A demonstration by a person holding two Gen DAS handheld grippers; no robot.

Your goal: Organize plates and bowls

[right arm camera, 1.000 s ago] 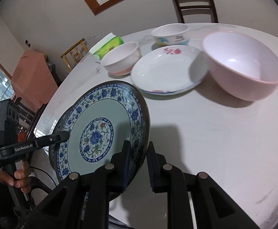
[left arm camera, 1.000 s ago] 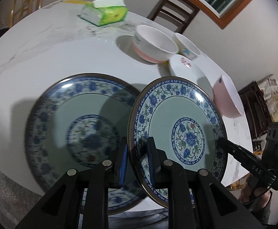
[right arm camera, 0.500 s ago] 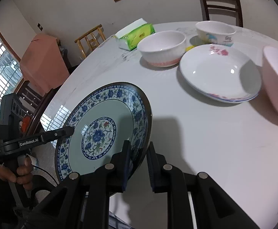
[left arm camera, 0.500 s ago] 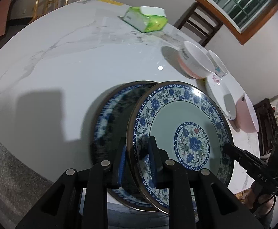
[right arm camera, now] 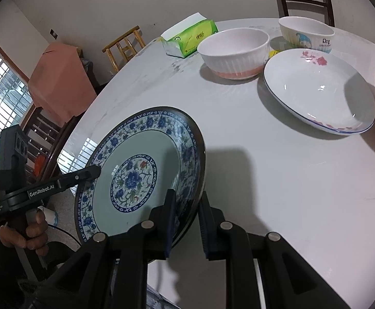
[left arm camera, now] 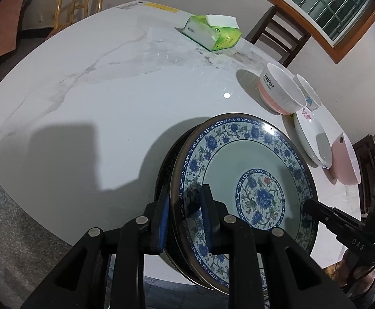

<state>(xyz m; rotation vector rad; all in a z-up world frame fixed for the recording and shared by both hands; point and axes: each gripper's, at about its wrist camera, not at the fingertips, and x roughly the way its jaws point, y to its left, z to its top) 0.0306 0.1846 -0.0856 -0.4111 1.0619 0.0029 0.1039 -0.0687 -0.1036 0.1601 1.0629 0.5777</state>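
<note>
Gripping a blue plate (left arm camera: 241,180) by opposite rims, left claw (left arm camera: 185,216) and right claw (right arm camera: 186,221) both narrow and clamped on it, hovering tilted over a second plate (left arm camera: 168,159) on the table (left arm camera: 110,103), risking a chipping knock if released unevenly.

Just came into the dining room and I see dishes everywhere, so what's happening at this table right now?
A person is tidying the dishes with a handheld tool in each hand. Both the left tool and the right tool are clamped on the rim of one blue floral plate, holding it tilted just above a second, matching plate lying on the marble table. Two white bowls, a white plate with pink flowers and a pink bowl sit further along, unstacked.
</note>
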